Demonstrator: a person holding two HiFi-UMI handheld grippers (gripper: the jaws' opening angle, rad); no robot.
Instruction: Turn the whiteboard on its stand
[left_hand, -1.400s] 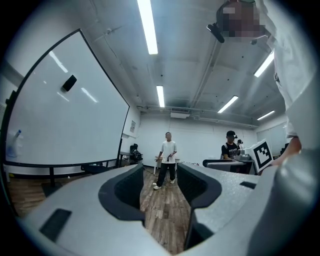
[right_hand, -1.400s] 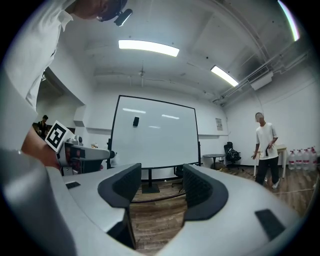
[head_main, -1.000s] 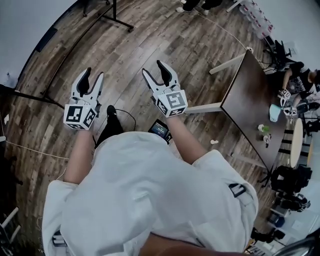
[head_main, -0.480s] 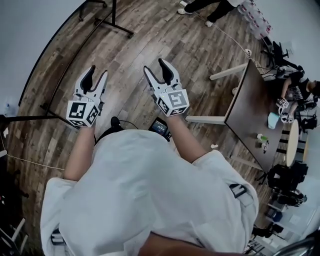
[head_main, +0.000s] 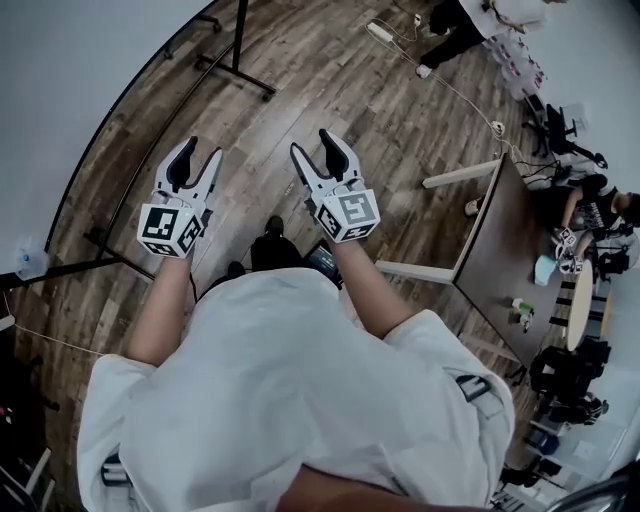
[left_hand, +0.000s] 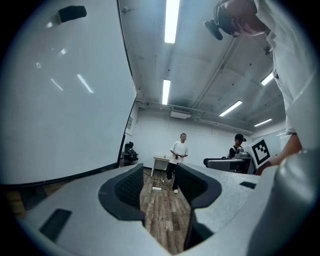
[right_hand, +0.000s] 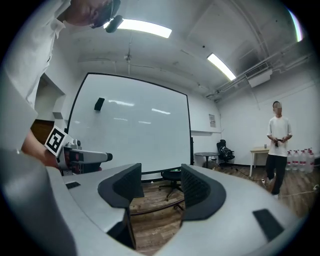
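Observation:
The whiteboard (head_main: 70, 90) is a large pale panel with a black frame, filling the head view's upper left; its black stand legs (head_main: 235, 65) rest on the wood floor. My left gripper (head_main: 198, 158) is held level beside the board's lower edge, open and empty. My right gripper (head_main: 313, 146) is level beside it, also open and empty. In the left gripper view the whiteboard (left_hand: 60, 100) fills the left side, close by, past the open left gripper (left_hand: 157, 187). In the right gripper view the whiteboard (right_hand: 135, 135) stands ahead, beyond the open right gripper (right_hand: 156, 187).
A dark brown table (head_main: 500, 250) stands at the right, with seated people beyond it. A cable (head_main: 470, 95) and a power strip (head_main: 380, 32) lie on the floor. A person (left_hand: 177, 155) stands further back. An office chair (right_hand: 172, 182) sits behind the board.
Both grippers have travelled forward together across the floor, closer to the whiteboard. The board now takes up more of the view and the table has slid away to the right. Both stay open.

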